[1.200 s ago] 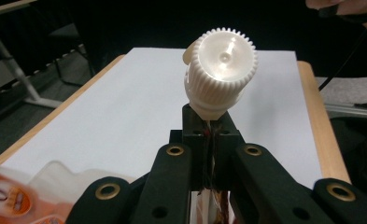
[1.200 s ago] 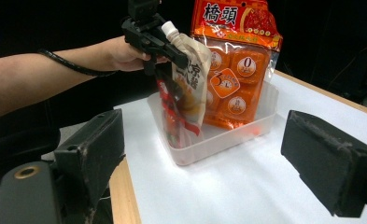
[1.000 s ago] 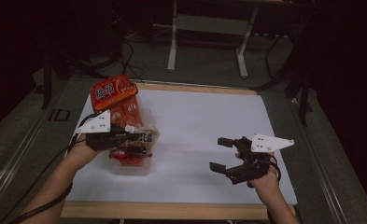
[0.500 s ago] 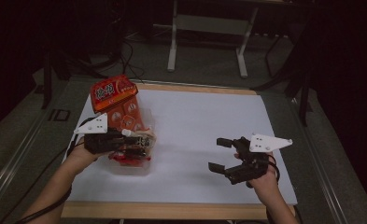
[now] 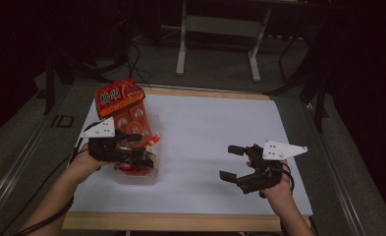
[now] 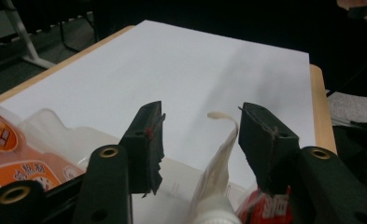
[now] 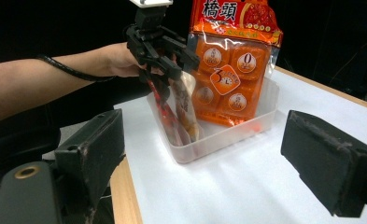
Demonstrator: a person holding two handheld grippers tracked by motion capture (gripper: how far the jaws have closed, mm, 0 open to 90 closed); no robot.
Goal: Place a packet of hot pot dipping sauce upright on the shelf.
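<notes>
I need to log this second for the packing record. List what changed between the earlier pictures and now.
The left hand-held gripper has just been opening its jaws over the clear plastic bin; the pale snack packet stands between them, and the pads no longer press on it. The gripper itself kept its place. The large orange snack bag stayed leaning in the bin, and the right hand-held gripper stayed open above the white table.

The white table surface [image 5: 205, 132] between both grippers is unobstructed. Passage at the left edge is blocked by the plastic tub [image 5: 153, 142] and upright orange snack bag [image 5: 124, 105].
</notes>
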